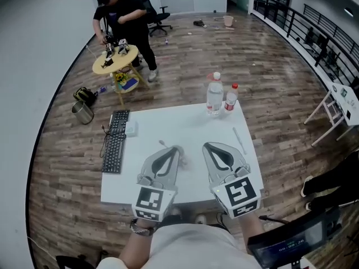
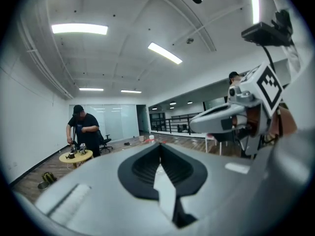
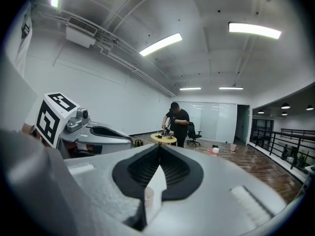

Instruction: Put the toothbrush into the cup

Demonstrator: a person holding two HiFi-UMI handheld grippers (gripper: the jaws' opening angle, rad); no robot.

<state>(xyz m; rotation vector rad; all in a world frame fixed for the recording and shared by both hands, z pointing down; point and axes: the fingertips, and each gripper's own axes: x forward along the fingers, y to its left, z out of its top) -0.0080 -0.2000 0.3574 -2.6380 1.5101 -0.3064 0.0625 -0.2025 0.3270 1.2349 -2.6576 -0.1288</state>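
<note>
From the head view, the white surface [image 1: 185, 122] carries a keyboard [image 1: 115, 142] on its left edge and two bottles [image 1: 214, 94] at its far edge. The toothbrush [image 1: 239, 139] lies flat near the right edge, well apart from both tools. The left gripper [image 1: 176, 150] and the right gripper [image 1: 207, 146] hover side by side over the near half, pointing away. The cup [image 3: 147, 195] is hard to pick out here; a pale shape just right of the left tool's tip may be it. In the left gripper view the jaws are pressed together with nothing between them, aimed nearly level across the room. In the right gripper view the jaws likewise meet at the tips and hold nothing, and the small pale cup shows low through the gap beneath them. The pickup looks not yet begun. To do it well, the right tool should probably swing right, part its jaws, tip downward and pinch the handle crosswise. The left tool could steady the light cup.
</note>
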